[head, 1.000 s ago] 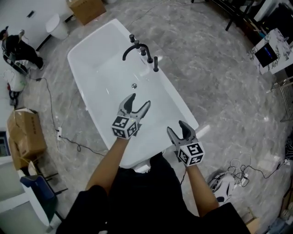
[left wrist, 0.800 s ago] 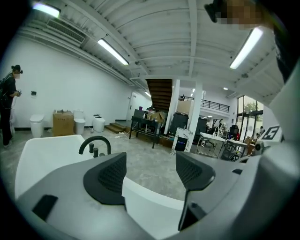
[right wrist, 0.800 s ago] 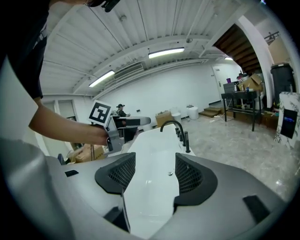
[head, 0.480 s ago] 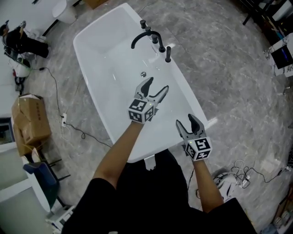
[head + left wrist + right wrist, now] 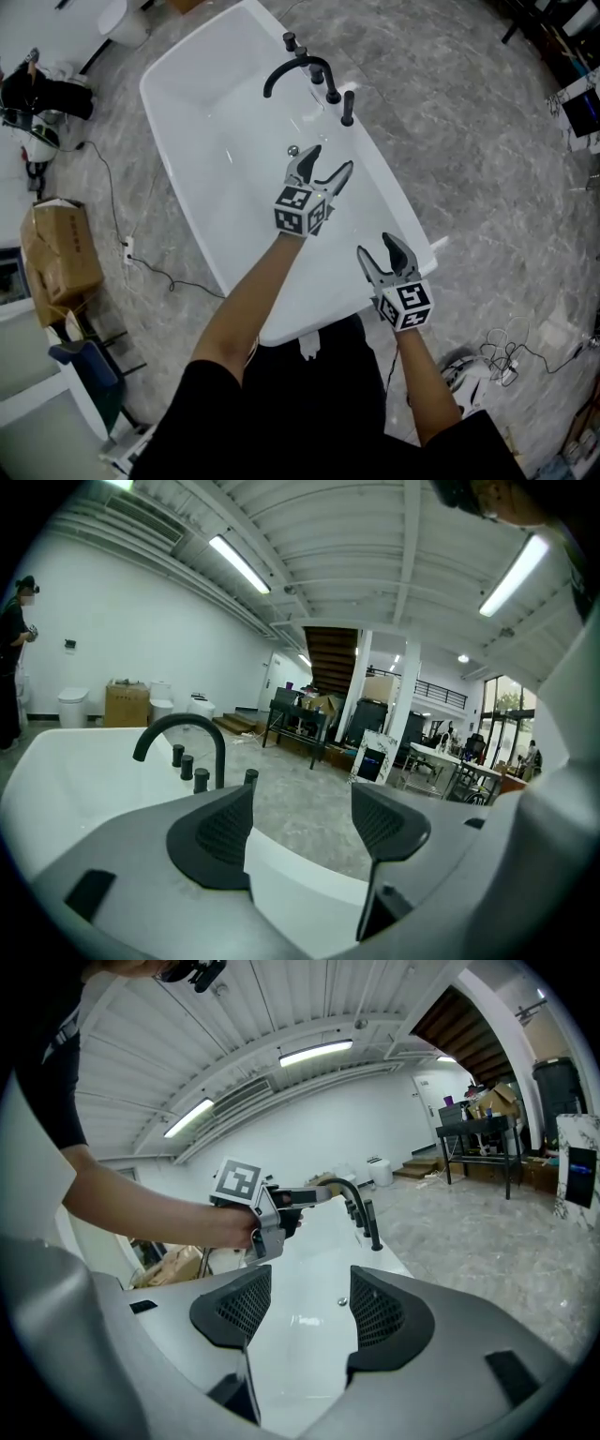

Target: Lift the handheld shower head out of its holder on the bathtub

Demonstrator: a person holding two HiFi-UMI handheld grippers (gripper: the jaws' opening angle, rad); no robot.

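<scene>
The handheld shower head (image 5: pixel 348 107) is a short black stick standing upright in its holder on the right rim of the white bathtub (image 5: pixel 184 125). It is the nearest piece in a row with black knobs (image 5: pixel 332 92) and the curved spout (image 5: pixel 284 73). My left gripper (image 5: pixel 330 161) hovers open over the tub, a short way before the shower head, nothing between its jaws. In the left gripper view the shower head (image 5: pixel 250 777) stands just beyond the left pad. My right gripper (image 5: pixel 375 247) is open and empty near the tub's right rim, closer to me. In the right gripper view the shower head (image 5: pixel 374 1227) is far ahead.
A round drain (image 5: pixel 292 150) sits in the tub wall below the fittings. On the grey marble floor are a cardboard box (image 5: pixel 58 248) and a cable (image 5: pixel 141 267) at the left, and a tangle of cables (image 5: pixel 511 352) at the right. A person (image 5: pixel 37 94) stands far left.
My left gripper has moved forward over the tub toward the black fittings, still open. The right gripper has stayed near the right rim.
</scene>
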